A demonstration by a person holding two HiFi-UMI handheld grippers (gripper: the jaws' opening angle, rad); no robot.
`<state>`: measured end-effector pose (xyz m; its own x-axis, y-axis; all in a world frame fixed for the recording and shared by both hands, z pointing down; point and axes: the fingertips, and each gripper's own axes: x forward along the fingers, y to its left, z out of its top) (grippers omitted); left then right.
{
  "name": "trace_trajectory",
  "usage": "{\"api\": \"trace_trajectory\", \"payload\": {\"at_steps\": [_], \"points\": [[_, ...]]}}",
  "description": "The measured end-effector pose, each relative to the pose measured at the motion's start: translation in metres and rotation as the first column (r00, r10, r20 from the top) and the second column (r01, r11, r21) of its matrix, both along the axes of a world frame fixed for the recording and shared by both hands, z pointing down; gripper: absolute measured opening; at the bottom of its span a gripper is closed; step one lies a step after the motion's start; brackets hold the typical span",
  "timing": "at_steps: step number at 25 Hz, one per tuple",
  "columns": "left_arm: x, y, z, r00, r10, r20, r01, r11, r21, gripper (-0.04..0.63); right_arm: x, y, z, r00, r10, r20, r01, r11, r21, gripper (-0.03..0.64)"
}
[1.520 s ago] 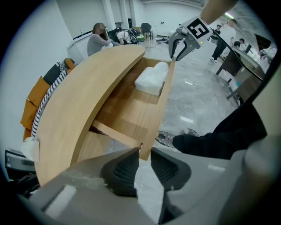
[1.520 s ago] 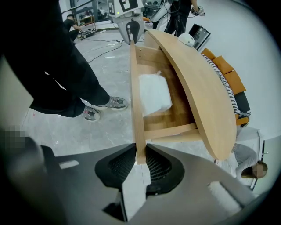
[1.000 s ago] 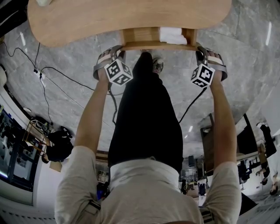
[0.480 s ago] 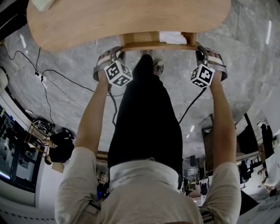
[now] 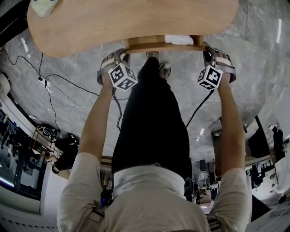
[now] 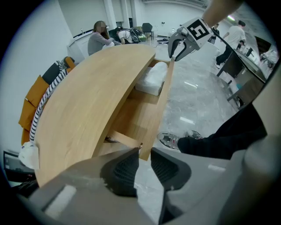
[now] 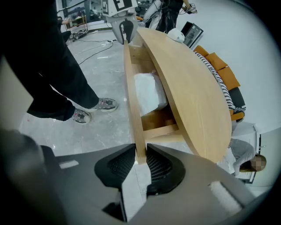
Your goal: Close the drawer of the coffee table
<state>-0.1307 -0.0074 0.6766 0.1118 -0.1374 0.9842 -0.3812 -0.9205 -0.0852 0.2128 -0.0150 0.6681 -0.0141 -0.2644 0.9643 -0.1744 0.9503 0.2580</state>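
Note:
The wooden coffee table (image 5: pixel 136 18) has its drawer pulled out a little toward me. The drawer front (image 5: pixel 163 46) is a thin wooden board, and a white bundle (image 5: pixel 179 39) lies in the drawer behind it. My left gripper (image 5: pixel 123 50) points down at the board's left end. In the left gripper view that gripper (image 6: pixel 145 165) has the corner of the drawer front (image 6: pixel 158 110) pinched between its pads. My right gripper (image 5: pixel 206 50) stands at the other end. In the right gripper view its jaws (image 7: pixel 140 165) are closed on the drawer front (image 7: pixel 131 88).
My legs and a shoe (image 5: pixel 163 69) stand on the grey marble floor right before the drawer. A black cable (image 5: pixel 68 79) runs across the floor at the left. A small white object (image 5: pixel 43 5) sits on the tabletop's far left. An orange seat with a striped cushion (image 6: pixel 39 101) is beyond the table.
The drawer has slid further in under the tabletop, so less of it and of the white bundle shows. Both grippers have stayed at its two ends.

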Motion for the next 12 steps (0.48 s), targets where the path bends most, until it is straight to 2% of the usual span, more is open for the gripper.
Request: {"api": "trace_trajectory", "payload": {"at_steps": [12], "points": [[-0.005, -0.018, 0.004, 1.000, 0.014, -0.002, -0.014, 1.000, -0.015, 0.114, -0.005, -0.020, 0.002, 1.000, 0.020, -0.010, -0.020, 1.000, 0.011, 0.091]]}}
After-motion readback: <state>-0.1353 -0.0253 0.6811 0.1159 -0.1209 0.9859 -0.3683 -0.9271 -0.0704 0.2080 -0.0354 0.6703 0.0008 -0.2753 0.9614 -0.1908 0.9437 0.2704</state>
